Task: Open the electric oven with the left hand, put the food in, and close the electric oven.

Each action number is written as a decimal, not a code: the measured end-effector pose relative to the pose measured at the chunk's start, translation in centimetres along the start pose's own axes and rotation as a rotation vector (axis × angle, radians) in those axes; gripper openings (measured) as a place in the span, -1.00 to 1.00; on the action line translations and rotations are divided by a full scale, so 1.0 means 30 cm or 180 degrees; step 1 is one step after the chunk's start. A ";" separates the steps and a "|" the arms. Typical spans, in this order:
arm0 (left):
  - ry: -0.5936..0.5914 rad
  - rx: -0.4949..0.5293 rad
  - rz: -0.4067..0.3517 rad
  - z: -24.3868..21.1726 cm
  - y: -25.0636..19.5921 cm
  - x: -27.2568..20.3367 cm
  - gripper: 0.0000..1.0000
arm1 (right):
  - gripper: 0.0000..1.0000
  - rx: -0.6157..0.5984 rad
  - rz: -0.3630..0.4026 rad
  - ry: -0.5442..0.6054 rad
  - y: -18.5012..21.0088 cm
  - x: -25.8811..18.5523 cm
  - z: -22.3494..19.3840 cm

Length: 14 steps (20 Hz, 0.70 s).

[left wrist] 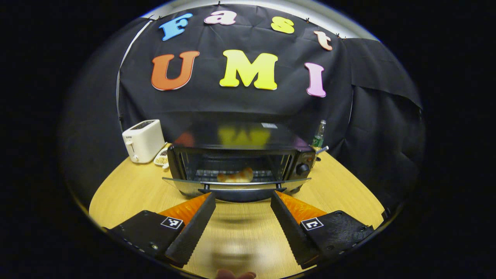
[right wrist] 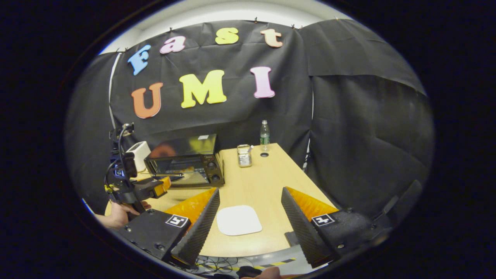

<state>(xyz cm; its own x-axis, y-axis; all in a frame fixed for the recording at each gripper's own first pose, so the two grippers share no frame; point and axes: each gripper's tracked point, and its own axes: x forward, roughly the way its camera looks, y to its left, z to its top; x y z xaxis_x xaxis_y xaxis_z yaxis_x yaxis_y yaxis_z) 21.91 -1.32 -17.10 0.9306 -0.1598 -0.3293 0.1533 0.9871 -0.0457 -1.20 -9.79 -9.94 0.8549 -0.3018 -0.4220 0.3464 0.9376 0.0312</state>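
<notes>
Right now the electric oven (left wrist: 240, 162) sits on the wooden bench (left wrist: 128, 190) with its glass door (left wrist: 236, 184) dropped partway open, the handle bar along its front edge facing the left gripper (left wrist: 243, 201). That gripper hovers just in front of the door with its two fingers spread wide and nothing between them; the fingertips are near the handle, but I cannot tell whether they touch it. Inside, on the wire rack, lies the food (left wrist: 235, 176), a browned, crusty piece of bread, close behind the door's edge.

To the oven's left stands a white toaster (left wrist: 142, 140), and a small dish (left wrist: 161, 159) of something pale sits between the two. Behind the oven's right corner rises a clear plastic bottle (left wrist: 319, 135) with a green label.

In the right gripper view, the right gripper (right wrist: 250, 205) is well back from the oven, toward the near end of the bench, its fingers also wide apart and holding nothing. A white square plate (right wrist: 239, 220) lies bare on the bench between those fingers. Farther along the bench are a small metal tin (right wrist: 244, 155) and the bottle, standing upright near the far edge. At the left of that view a hand (right wrist: 120, 215) holds the left gripper up to the oven's front.
</notes>
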 end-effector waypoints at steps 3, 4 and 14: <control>-0.0251 -0.0035 0.0000 0.145 -0.015 -0.046 0.89 | 0.93 0.0004 0.0136 -0.0110 0.026 0.036 0.056; -0.0326 -0.0032 0.0010 0.193 -0.013 -0.063 0.89 | 0.93 -0.0013 0.0200 -0.0157 0.043 0.049 0.082; -0.0892 -0.0143 0.0101 0.459 -0.059 -0.498 0.89 | 0.93 -0.0066 0.0638 -0.0600 0.171 0.043 0.262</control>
<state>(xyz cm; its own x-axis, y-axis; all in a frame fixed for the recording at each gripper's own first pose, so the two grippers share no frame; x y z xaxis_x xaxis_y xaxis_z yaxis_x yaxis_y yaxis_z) 12.30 -0.80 0.89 0.9913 -0.1186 -0.0580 0.1136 0.9900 -0.0833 4.71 -6.72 -3.20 0.9631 -0.1349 -0.2331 0.1567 0.9846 0.0778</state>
